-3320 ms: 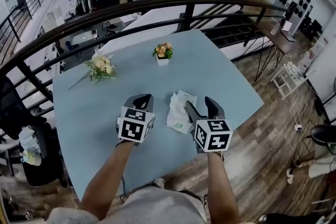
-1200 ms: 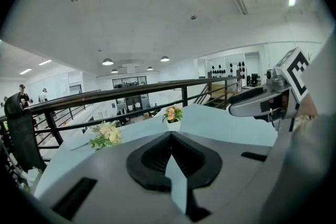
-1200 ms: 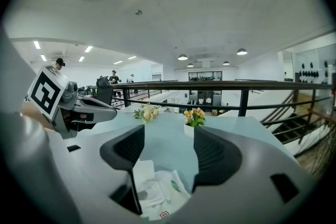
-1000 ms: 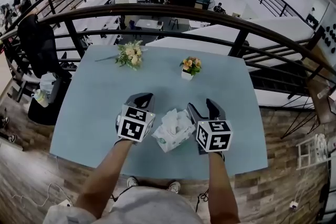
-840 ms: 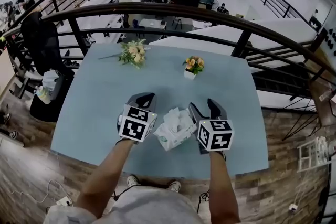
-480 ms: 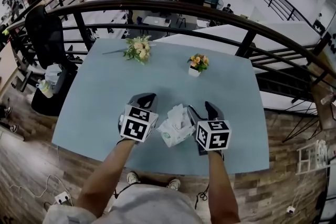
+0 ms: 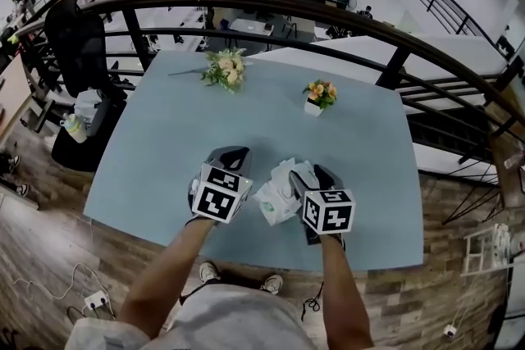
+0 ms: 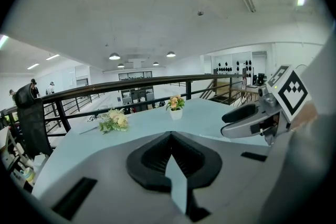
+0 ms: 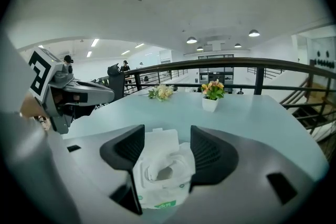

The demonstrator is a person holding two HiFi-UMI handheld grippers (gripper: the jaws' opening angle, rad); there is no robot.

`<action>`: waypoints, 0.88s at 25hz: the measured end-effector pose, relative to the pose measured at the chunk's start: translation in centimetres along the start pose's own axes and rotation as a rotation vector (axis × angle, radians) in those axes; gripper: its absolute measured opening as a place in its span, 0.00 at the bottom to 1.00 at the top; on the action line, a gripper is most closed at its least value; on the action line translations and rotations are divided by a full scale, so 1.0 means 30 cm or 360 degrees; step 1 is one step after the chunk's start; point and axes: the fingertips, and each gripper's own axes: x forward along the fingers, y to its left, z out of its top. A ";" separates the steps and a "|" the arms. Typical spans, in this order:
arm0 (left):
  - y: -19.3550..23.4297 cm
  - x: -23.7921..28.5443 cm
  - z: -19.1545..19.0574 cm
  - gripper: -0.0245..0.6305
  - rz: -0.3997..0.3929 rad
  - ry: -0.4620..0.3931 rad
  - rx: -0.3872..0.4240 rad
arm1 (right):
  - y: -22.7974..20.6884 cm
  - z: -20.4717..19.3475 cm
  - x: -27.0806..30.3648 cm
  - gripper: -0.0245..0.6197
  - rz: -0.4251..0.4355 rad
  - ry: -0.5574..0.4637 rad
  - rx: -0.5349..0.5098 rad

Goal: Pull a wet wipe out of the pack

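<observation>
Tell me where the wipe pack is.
In the head view the wipe pack lies near the front of the table, between the left gripper and the right gripper. The right gripper view shows it between that gripper's open jaws.

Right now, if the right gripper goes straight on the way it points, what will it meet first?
The right gripper would most likely meet the wet wipe pack first: it lies between the open jaws, very near. Depth is unclear.
</observation>
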 end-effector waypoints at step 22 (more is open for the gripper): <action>0.012 -0.017 -0.086 0.03 -0.0006 0.0095 0.0019 | 0.050 -0.176 0.104 0.37 0.0086 0.0214 0.0085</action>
